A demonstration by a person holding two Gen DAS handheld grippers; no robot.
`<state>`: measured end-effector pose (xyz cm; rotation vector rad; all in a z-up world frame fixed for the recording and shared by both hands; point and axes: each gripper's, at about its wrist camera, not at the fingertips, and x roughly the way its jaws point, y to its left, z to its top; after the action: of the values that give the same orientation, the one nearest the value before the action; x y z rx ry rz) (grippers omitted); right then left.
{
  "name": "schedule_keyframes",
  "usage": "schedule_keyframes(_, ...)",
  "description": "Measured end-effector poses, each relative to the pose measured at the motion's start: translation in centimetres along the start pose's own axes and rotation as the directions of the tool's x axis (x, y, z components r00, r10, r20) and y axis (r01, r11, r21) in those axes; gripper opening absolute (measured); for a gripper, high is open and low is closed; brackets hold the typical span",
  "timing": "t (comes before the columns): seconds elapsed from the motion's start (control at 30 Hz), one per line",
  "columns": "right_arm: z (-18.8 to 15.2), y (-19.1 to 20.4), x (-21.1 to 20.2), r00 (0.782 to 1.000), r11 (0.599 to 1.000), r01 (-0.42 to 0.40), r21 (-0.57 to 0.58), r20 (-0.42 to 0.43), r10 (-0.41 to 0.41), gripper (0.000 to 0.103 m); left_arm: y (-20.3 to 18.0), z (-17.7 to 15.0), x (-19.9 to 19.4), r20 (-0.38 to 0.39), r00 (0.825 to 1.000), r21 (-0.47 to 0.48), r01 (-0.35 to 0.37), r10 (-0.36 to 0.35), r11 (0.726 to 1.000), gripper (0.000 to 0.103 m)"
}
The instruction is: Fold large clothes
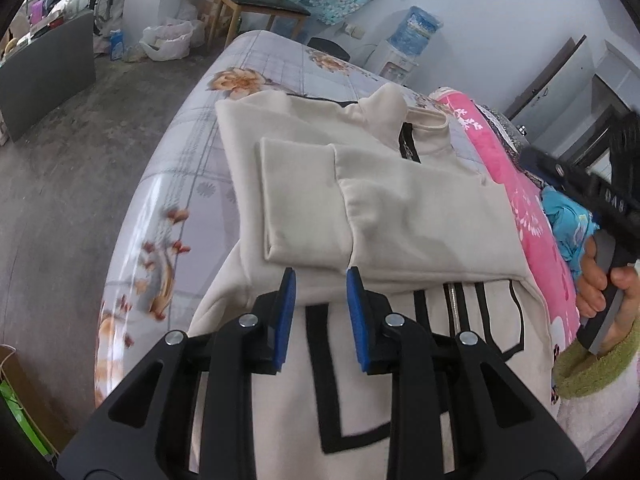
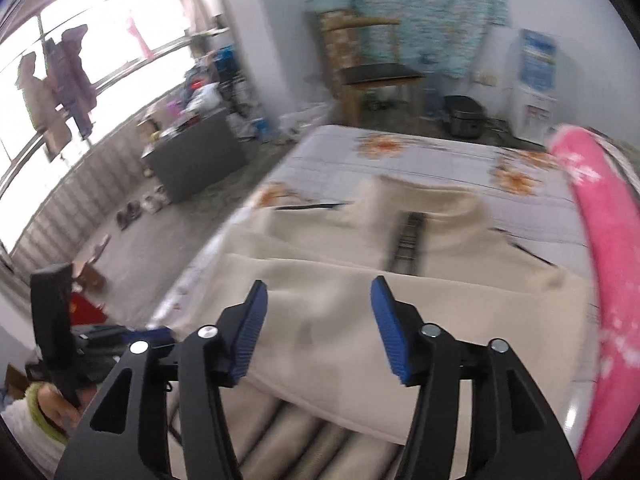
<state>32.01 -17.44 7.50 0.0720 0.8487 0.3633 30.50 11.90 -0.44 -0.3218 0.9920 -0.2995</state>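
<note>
left gripper over cream jacket, collar seemingly away

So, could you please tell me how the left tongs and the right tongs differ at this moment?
The left tongs stand narrowly open, while the right tongs gape wider. The left tongs sit at the edge of the folded sleeves; the right tongs hover over the garment, in a blurred view. Both have blue pads and grip nothing.

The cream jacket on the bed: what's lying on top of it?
Both sleeves are folded across the cream jacket, meeting mid-chest. They cover its upper front, so only the zipper top by the collar shows. The floral bedsheet lies underneath.
</note>
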Motion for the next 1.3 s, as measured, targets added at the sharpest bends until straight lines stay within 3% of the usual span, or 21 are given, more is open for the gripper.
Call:
schedule_keyframes(0.13,-0.6,-7.7,-1.5,0.993,0.988,0.115,0.103,-0.01,-0.115,0.058,0.0,1.8,1.7,0.015,0.998,-0.019,-0.069,0.069,0.997,0.032)
schedule_keyframes(0.23,-1.9,-13.7,-1.2,0.979,0.957,0.202,0.207,-0.069,-0.191,0.058,0.4,3.0,3.4,0.005,0.992,-0.037,-0.122,0.122,0.992,0.033)
schedule_keyframes(0.37,-4.2,-20.0,0.6,0.964,0.91,0.253,0.329,-0.164,-0.209,0.058,0.3,3.6,5.5,-0.012,0.984,-0.019,-0.178,0.178,0.984,0.033)
schedule_keyframes(0.53,-5.9,-23.9,3.4,0.95,0.883,0.282,0.374,-0.238,-0.202,0.054,-0.4,3.5,5.8,0.008,0.978,0.022,-0.209,0.209,0.978,0.033)
schedule_keyframes(0.57,-6.1,-24.2,3.5,0.954,0.884,0.272,0.379,-0.224,-0.197,0.045,-0.5,3.4,5.8,0.012,0.977,0.026,-0.212,0.212,0.977,0.033)
schedule_keyframes(0.6,-6.0,-24.1,3.6,0.958,0.888,0.261,0.378,-0.217,-0.189,0.027,-0.5,3.3,5.8,0.015,0.976,0.029,-0.216,0.216,0.976,0.033)
schedule_keyframes(0.63,-5.9,-24.0,3.5,0.963,0.895,0.239,0.378,-0.208,-0.169,0.017,-0.6,3.2,5.8,0.018,0.976,0.031,-0.219,0.218,0.975,0.032)
schedule_keyframes(0.67,-5.9,-23.8,3.5,0.967,0.898,0.227,0.378,-0.199,-0.161,0.007,-0.6,3.1,5.8,0.022,0.975,0.034,-0.22,0.22,0.975,0.032)
schedule_keyframes(0.7,-5.8,-23.7,3.2,0.971,0.902,0.215,0.374,-0.181,-0.156,0.006,-0.8,3.1,5.7,0.024,0.976,0.039,-0.219,0.218,0.975,0.029)
schedule_keyframes(0.87,-4.7,-23.3,0.8,0.987,0.917,0.159,0.366,-0.06,-0.147,0.005,-1.7,3.2,5.5,0.038,0.979,0.065,-0.2,0.198,0.978,0.025)
schedule_keyframes(1.07,-6.5,-25.7,2.7,0.969,0.88,0.24,0.409,-0.15,-0.195,0.011,-1.9,2.4,6.8,0.019,0.973,0.082,-0.232,0.231,0.969,0.025)
schedule_keyframes(1.2,-6.3,-23.3,0.2,0.955,0.921,0.289,0.262,-0.138,-0.261,0.03,-1.5,2.5,6.6,0.014,0.977,0.069,-0.215,0.214,0.974,0.025)
schedule_keyframes(1.3,-6.7,-19.4,-2.2,0.971,0.977,0.207,0.042,-0.135,-0.2,0.045,-1.4,2.5,6.6,0.011,0.978,0.071,-0.208,0.208,0.975,0.025)
